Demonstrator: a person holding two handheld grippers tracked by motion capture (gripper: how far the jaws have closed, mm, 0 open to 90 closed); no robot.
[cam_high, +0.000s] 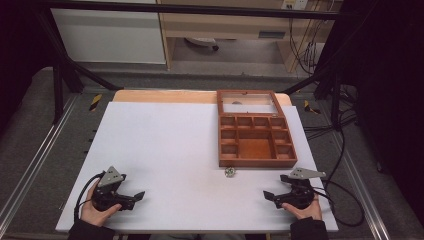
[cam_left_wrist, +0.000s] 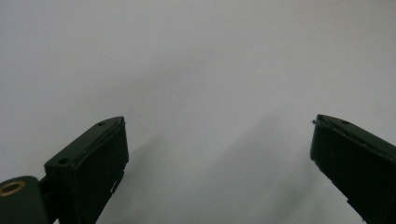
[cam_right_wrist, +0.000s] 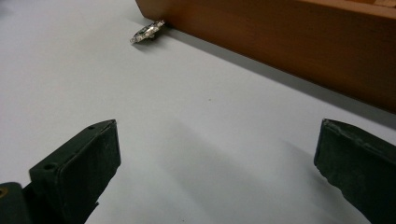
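A wooden box (cam_high: 256, 135) with several compartments and a raised glass lid stands at the table's right. Just in front of its near wall lies a small sparkly brooch with a green stone (cam_high: 230, 172), also seen in the right gripper view as the brooch (cam_right_wrist: 147, 31) by the box wall (cam_right_wrist: 289, 42). My right gripper (cam_high: 270, 195) rests near the front right edge, jaws wide apart and empty, pointing left. My left gripper (cam_high: 138, 196) sits at the front left, jaws spread over bare white table (cam_left_wrist: 201, 70), nothing between them.
The white table sheet (cam_high: 165, 150) spreads between the two hands. Black cables (cam_high: 345, 150) trail off the right side. Metal frame rails (cam_high: 30, 165) flank the table, and shelving stands beyond its far edge.
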